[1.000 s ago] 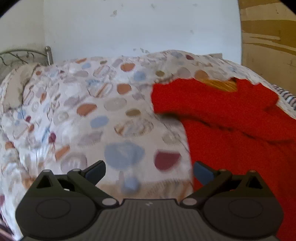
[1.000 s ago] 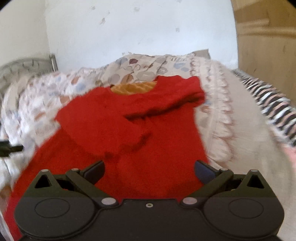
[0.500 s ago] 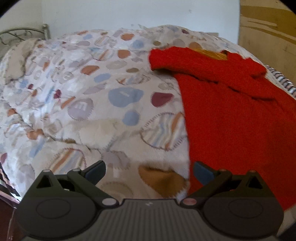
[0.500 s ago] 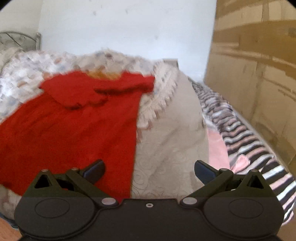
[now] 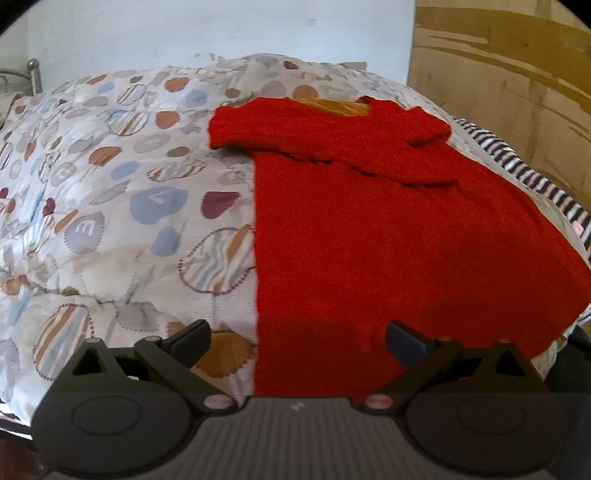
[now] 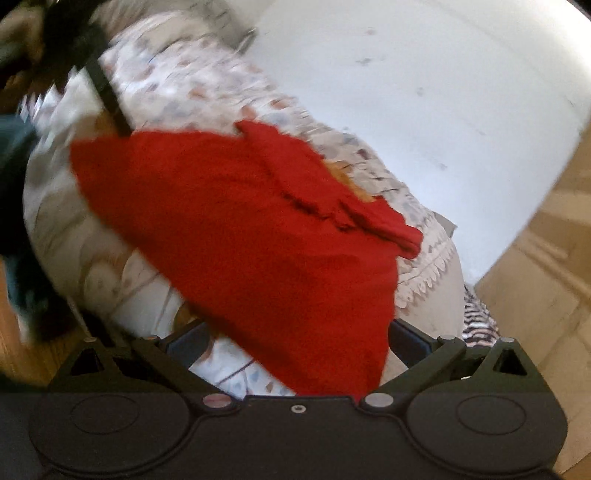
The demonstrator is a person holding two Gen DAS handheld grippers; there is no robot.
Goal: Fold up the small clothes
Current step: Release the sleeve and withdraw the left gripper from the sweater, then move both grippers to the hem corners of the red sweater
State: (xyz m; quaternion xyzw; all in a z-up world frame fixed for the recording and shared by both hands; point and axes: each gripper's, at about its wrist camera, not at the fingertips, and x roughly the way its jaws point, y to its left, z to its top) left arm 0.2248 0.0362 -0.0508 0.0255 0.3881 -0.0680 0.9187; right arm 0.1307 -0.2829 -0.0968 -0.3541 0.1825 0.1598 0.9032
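Note:
A red knitted garment (image 5: 388,236) lies spread on a patterned bed cover (image 5: 110,206), its sleeves folded across the chest and an orange lining showing at the collar (image 5: 336,107). My left gripper (image 5: 297,338) stands open at the near hem, the garment's left edge running between its fingers. In the tilted, blurred right wrist view the same garment (image 6: 258,236) fills the middle. My right gripper (image 6: 295,338) is open over the hem's lower corner. Neither gripper holds anything.
A striped cloth (image 5: 532,173) lies along the bed's right side. A brown cardboard panel (image 5: 517,81) stands at the right and a white wall (image 5: 221,33) behind. A metal bedpost (image 5: 34,74) is at far left. A dark blurred shape, perhaps the other gripper (image 6: 99,81), sits upper left in the right wrist view.
My left gripper has shifted right, so the garment's hem is now between its fingers. My right gripper has swung left and tilted, from the striped side of the bed back over the garment.

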